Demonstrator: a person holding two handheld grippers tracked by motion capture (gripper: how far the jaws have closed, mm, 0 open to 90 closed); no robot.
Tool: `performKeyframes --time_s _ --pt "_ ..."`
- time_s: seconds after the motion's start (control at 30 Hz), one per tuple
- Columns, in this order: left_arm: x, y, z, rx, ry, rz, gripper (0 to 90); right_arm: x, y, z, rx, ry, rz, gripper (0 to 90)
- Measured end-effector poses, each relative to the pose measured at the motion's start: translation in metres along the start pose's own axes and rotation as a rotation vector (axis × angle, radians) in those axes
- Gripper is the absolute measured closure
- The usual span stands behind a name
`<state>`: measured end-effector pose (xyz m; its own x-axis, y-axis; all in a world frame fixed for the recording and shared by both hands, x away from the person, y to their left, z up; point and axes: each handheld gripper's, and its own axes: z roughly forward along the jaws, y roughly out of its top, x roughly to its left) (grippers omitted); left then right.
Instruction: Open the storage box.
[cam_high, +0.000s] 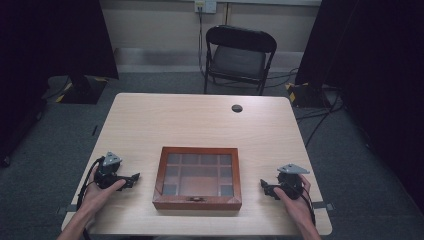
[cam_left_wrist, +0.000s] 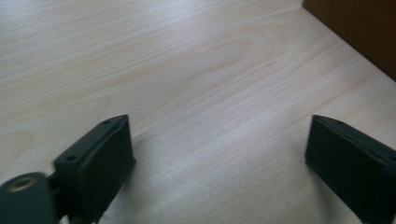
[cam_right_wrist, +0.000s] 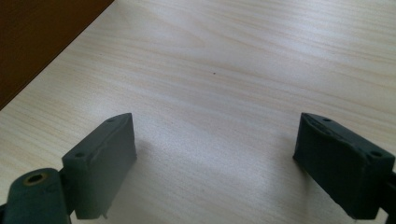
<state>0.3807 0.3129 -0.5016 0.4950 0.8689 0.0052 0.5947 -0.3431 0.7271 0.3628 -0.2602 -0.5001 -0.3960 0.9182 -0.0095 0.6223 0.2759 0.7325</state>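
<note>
A brown wooden box (cam_high: 198, 178) with a glass lid over several compartments lies closed near the table's front edge, its small latch facing me. My left gripper (cam_high: 135, 177) rests on the table left of the box, held by a hand, jaws wide apart with bare wood between them (cam_left_wrist: 219, 144). The box's dark side (cam_left_wrist: 359, 28) shows at the upper right of the left gripper view. My right gripper (cam_high: 263, 186) rests right of the box, open and holding nothing (cam_right_wrist: 215, 144). The box's side (cam_right_wrist: 42, 42) fills the upper left corner of the right gripper view.
The light wooden table (cam_high: 200, 125) has a round cable hole (cam_high: 237, 108) near its far edge. A black folding chair (cam_high: 239, 57) stands behind the table. Dark curtains hang at both sides, and cables run over the grey floor.
</note>
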Motion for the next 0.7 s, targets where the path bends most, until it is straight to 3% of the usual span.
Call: performKeyframes --time_s 0.1,0.23,0.47,0.53,0.7 --pt "-0.002 0.001 -0.002 0.004 0.002 -0.009 15.8 0.0 0.0 0.0 0.0 0.0 0.0 11.8" --pt "-0.003 0.002 -0.003 0.014 0.005 -0.013 16.5 0.0 0.0 0.0 0.0 0.0 -0.001 11.8" --pt "-0.008 0.011 -0.008 0.054 -0.092 -0.035 19.4 0.0 0.0 0.0 0.0 0.0 0.0 11.8" --pt "-0.01 0.016 -0.012 0.046 -0.095 -0.025 19.2 0.0 0.0 0.0 0.0 0.0 0.0 11.8" --pt "-0.016 0.022 -0.019 0.01 -0.137 -0.054 21.1 0.0 0.0 0.0 0.0 0.0 -0.001 11.8"
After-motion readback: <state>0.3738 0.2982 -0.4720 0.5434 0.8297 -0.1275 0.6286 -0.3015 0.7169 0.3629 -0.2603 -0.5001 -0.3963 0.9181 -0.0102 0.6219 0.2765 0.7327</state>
